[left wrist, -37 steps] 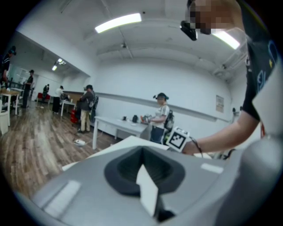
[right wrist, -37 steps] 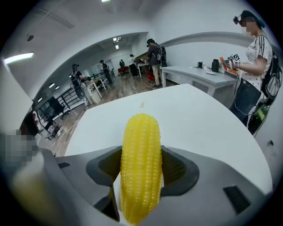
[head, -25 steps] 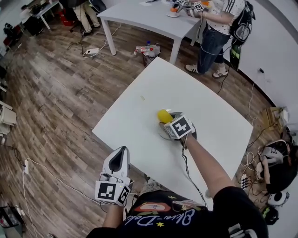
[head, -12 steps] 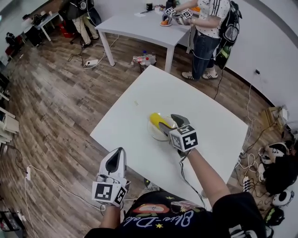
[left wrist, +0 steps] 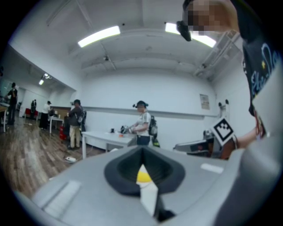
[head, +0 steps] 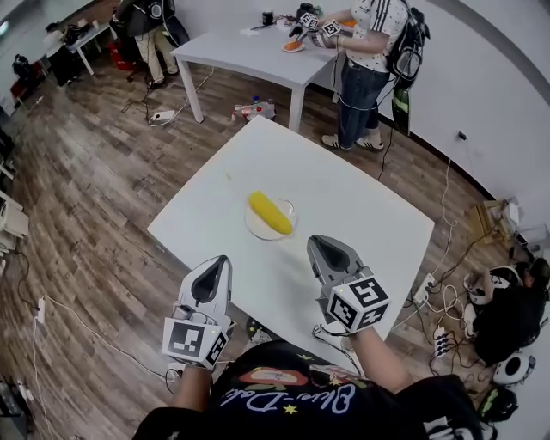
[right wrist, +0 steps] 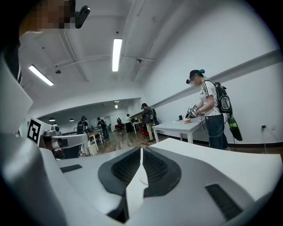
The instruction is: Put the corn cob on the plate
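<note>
The yellow corn cob (head: 270, 213) lies across the small clear plate (head: 290, 209) in the middle of the white table (head: 361, 202). Neither gripper touches it. My right gripper (head: 316, 244) hangs above the table's near edge, short of the plate. Its jaws are closing with nothing between them, and in the right gripper view (right wrist: 141, 150) they look closed together. My left gripper (head: 221, 261) floats level at the near left edge, shut and empty. Through the slit below its tips in the left gripper view (left wrist: 142, 152) a bit of the corn cob (left wrist: 143, 176) shows.
A person (head: 368, 51) with grippers works at a second white table (head: 249, 47) behind. More people stand at the far left (head: 146, 26). Cables and gear (head: 481, 301) lie on the wooden floor to the right.
The right gripper has let go of the corn cob on the plate, pulled back toward me and upward, and its jaws have come together. The left gripper rose slightly.
</note>
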The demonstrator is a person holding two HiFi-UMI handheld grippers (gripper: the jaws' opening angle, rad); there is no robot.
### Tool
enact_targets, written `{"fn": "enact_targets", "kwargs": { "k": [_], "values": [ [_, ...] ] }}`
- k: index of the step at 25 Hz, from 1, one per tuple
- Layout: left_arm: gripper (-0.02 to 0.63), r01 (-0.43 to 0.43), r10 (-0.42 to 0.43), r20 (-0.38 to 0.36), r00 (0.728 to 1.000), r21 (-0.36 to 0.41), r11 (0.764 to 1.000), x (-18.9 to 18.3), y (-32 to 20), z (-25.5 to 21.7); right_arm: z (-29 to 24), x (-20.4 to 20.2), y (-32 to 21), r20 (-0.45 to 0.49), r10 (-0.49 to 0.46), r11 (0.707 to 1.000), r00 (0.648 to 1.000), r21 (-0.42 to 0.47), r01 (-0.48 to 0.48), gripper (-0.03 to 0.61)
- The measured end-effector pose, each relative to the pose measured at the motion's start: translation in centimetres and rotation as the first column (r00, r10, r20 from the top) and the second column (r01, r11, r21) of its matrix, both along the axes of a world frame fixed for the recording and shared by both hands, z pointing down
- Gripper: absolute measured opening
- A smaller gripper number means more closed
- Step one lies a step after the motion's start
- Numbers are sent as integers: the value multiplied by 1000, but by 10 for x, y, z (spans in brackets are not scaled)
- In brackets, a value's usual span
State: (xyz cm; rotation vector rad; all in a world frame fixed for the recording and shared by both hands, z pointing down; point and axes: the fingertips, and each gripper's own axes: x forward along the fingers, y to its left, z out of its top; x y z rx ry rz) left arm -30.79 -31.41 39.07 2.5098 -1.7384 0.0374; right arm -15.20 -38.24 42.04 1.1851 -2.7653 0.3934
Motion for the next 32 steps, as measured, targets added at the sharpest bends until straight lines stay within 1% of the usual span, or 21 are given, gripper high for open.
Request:
{"fn": "enact_targets", "kwargs": {
  "k": [2,6,9,12,15,24,29,32],
  "values": [
    [-3,-9,9,8,1000,4,1000,16,8,-1,-12,15,17,28,-3,1000,1000,18,2,28],
    [-3,-34,33,24,999,29,999,52,23,-10,-46,37,48,72,-30,996,997,87,24,28],
    [-3,-48,47,31,998,37,998,79,39,-13,-62,53,70,115,-46,993,992,111,34,17],
    [-3,-51,50,35,998,42,998,104,57,-16,-67,67,88,118,-67,990,991,132,51,15],
    [-3,-38,36,41,999,49,998,122,75,-17,-67,79,106,116,-101,987,988,133,86,15],
    [-3,10,-12,52,999,41,999,157,123,-13,-60,112,144,110,-140,983,984,133,125,15],
    [-3,25,-28,55,998,46,999,166,136,-13,-57,119,154,68,-144,977,987,166,131,15],
    [-5,29,-32,57,998,54,998,169,141,-16,-56,121,160,71,-145,978,987,161,132,15]
  ]
}}
